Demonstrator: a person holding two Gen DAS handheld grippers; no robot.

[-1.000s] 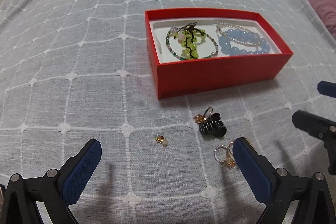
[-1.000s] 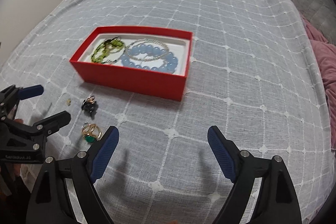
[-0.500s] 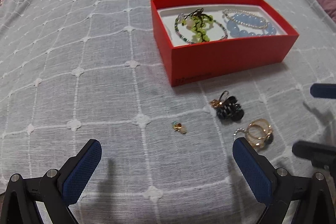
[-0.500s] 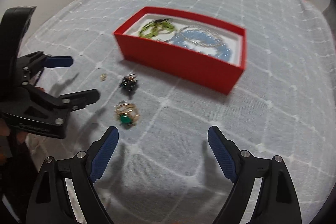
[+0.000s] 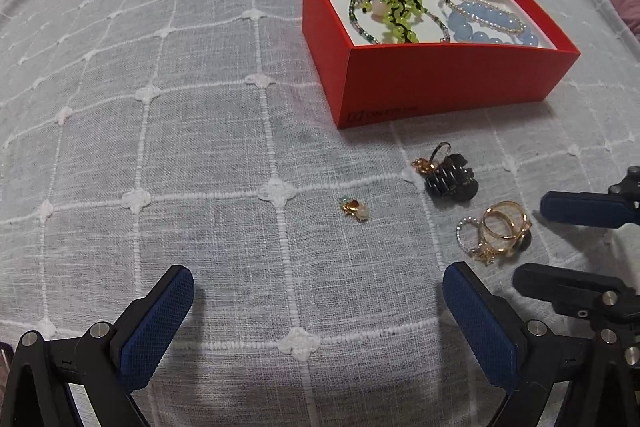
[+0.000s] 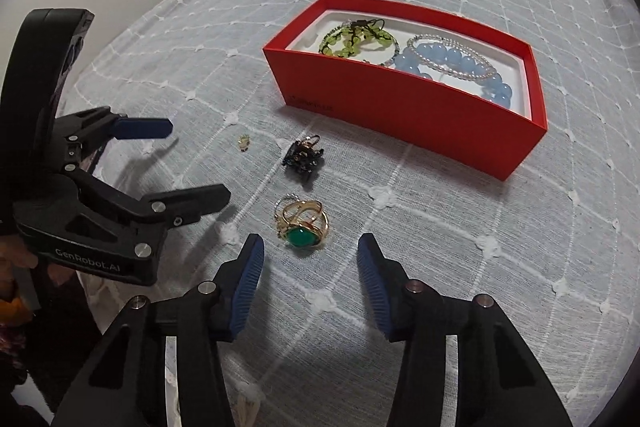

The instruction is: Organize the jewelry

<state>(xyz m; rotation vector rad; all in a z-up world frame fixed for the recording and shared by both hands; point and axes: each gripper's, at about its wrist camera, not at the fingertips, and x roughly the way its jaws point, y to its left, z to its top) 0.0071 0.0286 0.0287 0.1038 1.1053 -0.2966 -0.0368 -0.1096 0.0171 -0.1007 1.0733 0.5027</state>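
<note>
**Right-wrist view: rings lay dead ahead of the open right claw**

Right-wrist view showed the right gripper (image 6: 310, 267) with its fingers spread wide and nothing between them. Just beyond its tips, roughly centred on the gap, sat the rings (image 6: 303, 223), a small gold tangle with a green stone facing the camera. The box (image 6: 404, 107) served as landmark: the rings lay on the bedspread (image 6: 460, 267) on the near side of the box, well apart from its front wall. A black clip (image 6: 303, 157) lay between rings and box, and a tiny charm (image 6: 244, 142) sat left of the clip.

Inside the box were a green bracelet (image 6: 356, 39) toward its left end and blue beads (image 6: 460, 61) toward its right.

The left gripper (image 5: 318, 301) was also open and empty, hovering low; from its view the rings (image 5: 496, 233) lay off past its right finger, while the charm (image 5: 354, 209) was ahead.

Judged from this, the right claw was nearer and better lined up for the rings. The pile had no clear long axis, so a straight advance and close seemed enough.
</note>
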